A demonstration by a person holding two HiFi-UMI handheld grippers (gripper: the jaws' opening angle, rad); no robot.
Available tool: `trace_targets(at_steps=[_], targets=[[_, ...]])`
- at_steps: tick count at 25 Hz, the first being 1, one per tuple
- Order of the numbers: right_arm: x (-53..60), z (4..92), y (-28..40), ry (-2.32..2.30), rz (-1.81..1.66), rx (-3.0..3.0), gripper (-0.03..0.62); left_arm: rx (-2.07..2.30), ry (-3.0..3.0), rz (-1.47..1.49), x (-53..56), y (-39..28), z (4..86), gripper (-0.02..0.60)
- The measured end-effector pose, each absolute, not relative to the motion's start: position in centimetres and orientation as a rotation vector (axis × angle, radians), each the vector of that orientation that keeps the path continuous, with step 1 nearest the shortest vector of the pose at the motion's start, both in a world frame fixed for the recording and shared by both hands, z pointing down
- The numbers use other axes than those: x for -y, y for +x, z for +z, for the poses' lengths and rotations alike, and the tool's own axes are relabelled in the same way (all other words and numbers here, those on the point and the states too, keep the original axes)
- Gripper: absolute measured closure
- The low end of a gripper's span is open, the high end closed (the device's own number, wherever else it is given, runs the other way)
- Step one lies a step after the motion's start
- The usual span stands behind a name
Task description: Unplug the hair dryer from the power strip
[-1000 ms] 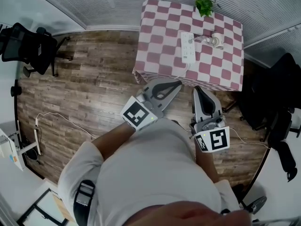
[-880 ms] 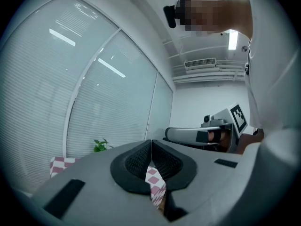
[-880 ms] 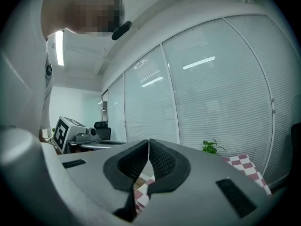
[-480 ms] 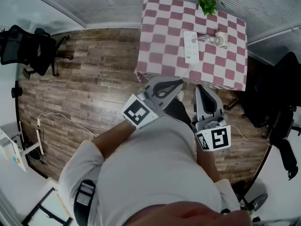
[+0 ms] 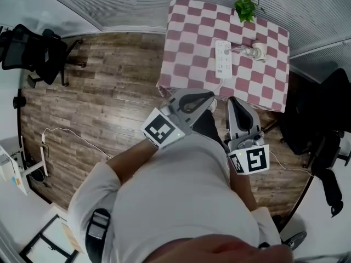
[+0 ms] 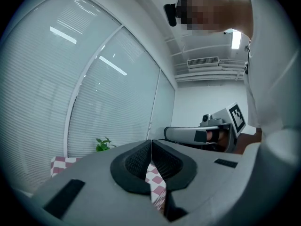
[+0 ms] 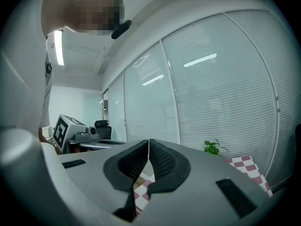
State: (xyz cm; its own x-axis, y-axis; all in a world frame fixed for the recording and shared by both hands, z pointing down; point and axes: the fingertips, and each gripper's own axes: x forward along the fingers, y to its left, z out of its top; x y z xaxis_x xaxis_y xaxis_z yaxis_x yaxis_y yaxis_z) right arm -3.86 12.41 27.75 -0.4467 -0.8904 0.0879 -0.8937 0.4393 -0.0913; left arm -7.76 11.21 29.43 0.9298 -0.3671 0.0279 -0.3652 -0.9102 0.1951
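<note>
At the far left of the head view an office chair (image 5: 34,52) stands on the wooden floor (image 5: 109,92), with a thin white cable (image 5: 71,137) trailing across the boards below it; neither belongs to the job.

Nearer the middle, the left gripper (image 5: 207,96) is held level in front of the person's body. Its own view shows the ribbed pads (image 6: 138,162) pressed together with nothing between them.

Beyond it stands the table (image 5: 186,48) under its pink-and-white checked cloth. The power strip (image 5: 222,59) lies lengthwise near the middle of that cloth. The right gripper (image 5: 236,104) is just beside the left one and also level, its jaws clenched on nothing. Both tips are short of the table's near edge and well apart from the strip.

A small potted plant (image 5: 245,5) sits at the table's far edge. Just right of the strip lies the hair dryer (image 5: 258,50), with its cord looping back to the strip's far end (the plug itself is too small to make out, though it looks seated).

By my judgement the task has not started: nothing is touched and the plug appears to be in. What is left is nearly everything. The person has to close on the table, open a gripper, take the plug, probably steady the strip with the other gripper, and pull the plug free.
</note>
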Motion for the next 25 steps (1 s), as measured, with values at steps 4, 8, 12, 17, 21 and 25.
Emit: trace_targets(at_steps=[4, 8, 12, 17, 21, 25], targets=[[-11.5, 27.5, -2.7, 1.625, 0.183, 2.651, 0.562, 0.566, 2.891, -0.012, -10.3, -6.6, 29.1, 0.550], [-10.4, 27.8, -1.1, 1.625, 0.198, 2.654, 0.562, 0.571, 2.895, -0.003, -9.4, -5.1, 29.2, 0.551], [-9.2, 28.0, 0.9, 1.626, 0.211, 2.663, 0.562, 0.586, 2.888, 0.009, -8.1, -3.2, 29.5, 0.551], [-7.3, 28.7, 3.7, 1.616, 0.236, 2.673, 0.562, 0.603, 2.874, 0.033, -6.3, -0.6, 30.2, 0.551], [-5.6, 29.2, 5.8, 1.596, 0.255, 2.686, 0.562, 0.621, 2.860, 0.049, -4.7, 1.5, 30.7, 0.551], [-3.8, 29.4, 8.2, 1.581, 0.265, 2.698, 0.562, 0.647, 2.841, 0.061, -2.9, 3.9, 31.0, 0.551]])
